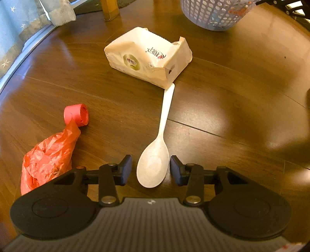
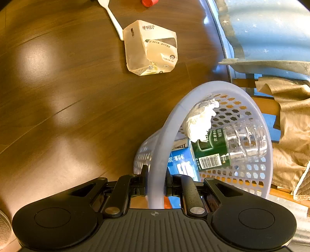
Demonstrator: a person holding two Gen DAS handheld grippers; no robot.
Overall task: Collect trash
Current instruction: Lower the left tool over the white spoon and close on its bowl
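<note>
A matte white plastic spoon (image 1: 155, 155) lies on glossy wood flooring (image 1: 222, 97), its bowl between the left gripper's (image 1: 151, 169) parted, untouching blue pads (image 1: 126, 168), angled steeply downward. The right gripper (image 2: 156, 184) clamps the perforated lavender basket's (image 2: 174, 120) rim; inside lie a clear ribbed bottle (image 2: 246, 141), blue carton (image 2: 182, 162) and crumpled tissue (image 2: 201, 120).

On the floor (image 1: 222, 108), the spoon (image 1: 155, 160) lies centre frame in the left wrist view, its handle tip touching the tissue pack (image 1: 149, 56) above it. A crumpled bag (image 1: 46, 160) lies at left, the basket (image 1: 213, 13) at upper right. The basket holds a bottle (image 2: 232, 147), a carton (image 2: 182, 162) and a paper wad (image 2: 201, 120).
</note>
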